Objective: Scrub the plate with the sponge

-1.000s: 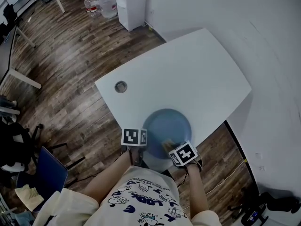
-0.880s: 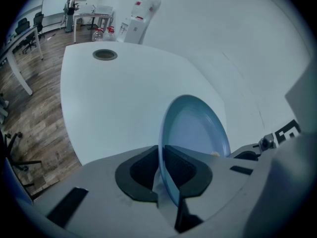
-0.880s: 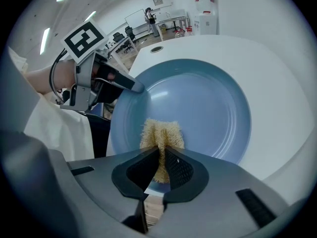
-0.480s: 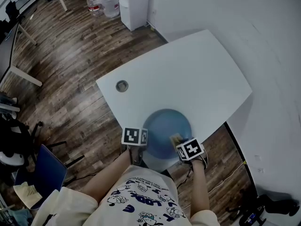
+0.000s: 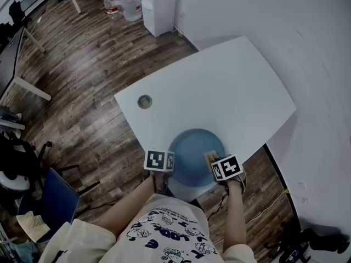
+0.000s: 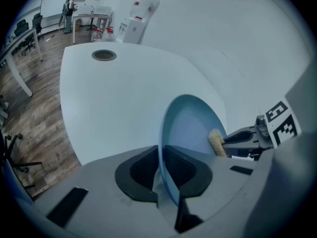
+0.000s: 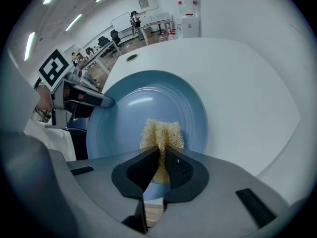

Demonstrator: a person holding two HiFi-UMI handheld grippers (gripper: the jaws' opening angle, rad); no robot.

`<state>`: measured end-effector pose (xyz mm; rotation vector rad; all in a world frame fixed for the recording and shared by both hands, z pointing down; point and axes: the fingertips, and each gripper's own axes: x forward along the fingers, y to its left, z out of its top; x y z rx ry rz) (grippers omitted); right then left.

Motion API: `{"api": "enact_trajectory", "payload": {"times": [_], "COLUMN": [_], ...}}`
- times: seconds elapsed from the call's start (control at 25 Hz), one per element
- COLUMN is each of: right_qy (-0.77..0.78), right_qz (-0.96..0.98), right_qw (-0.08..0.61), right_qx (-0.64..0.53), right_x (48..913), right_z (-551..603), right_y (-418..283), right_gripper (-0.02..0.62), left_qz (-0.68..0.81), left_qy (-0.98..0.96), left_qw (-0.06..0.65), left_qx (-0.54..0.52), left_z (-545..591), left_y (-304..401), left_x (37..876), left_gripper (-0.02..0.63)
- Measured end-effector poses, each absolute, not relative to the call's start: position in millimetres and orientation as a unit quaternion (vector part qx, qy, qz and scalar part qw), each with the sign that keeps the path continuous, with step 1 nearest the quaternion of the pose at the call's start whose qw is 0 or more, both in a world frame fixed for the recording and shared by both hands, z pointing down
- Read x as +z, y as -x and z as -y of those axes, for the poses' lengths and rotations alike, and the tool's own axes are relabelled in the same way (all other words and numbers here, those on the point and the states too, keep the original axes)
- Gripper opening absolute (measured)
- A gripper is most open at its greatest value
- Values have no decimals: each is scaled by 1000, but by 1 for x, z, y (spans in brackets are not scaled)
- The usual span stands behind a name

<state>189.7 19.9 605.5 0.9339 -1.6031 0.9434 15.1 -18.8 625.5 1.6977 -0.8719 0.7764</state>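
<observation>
Blue and shallow, the plate [image 5: 192,147] lies at the near edge of the white table [image 5: 230,86] in the head view. The left gripper [image 5: 166,171] is at its left rim and the right gripper [image 5: 215,167] points steeply down over its right side, a pale sponge [image 5: 209,158] under it. A round cable hole [image 5: 145,101] sits well apart, and water bottles [image 5: 125,4] stand on the floor beyond. In the left gripper view the jaws are clamped narrowly on the plate's rim, steadying it. In the right gripper view the jaws pinch the bunched sponge, its free end against the plate's floor. Most of the plate's face lies from the sponge toward the left gripper, so a scrubbing stroke probably runs that way. Only that steadying gripper bounds it.
</observation>
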Motion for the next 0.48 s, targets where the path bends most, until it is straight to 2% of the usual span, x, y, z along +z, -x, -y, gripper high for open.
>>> {"api": "enact_trajectory", "payload": {"times": [0.48], "right_qy": [-399], "right_qz": [657], "right_qw": [506], "right_qx": [391], "right_x": [607], "right_z": [1], "right_y": [-196], "right_gripper": [51], "left_qz": [360], "left_qy": [-709], "left_qw": [515], "left_qx": [321], "left_z": [19], "left_y": [-16], "left_x": [626], "left_gripper": [44]}}
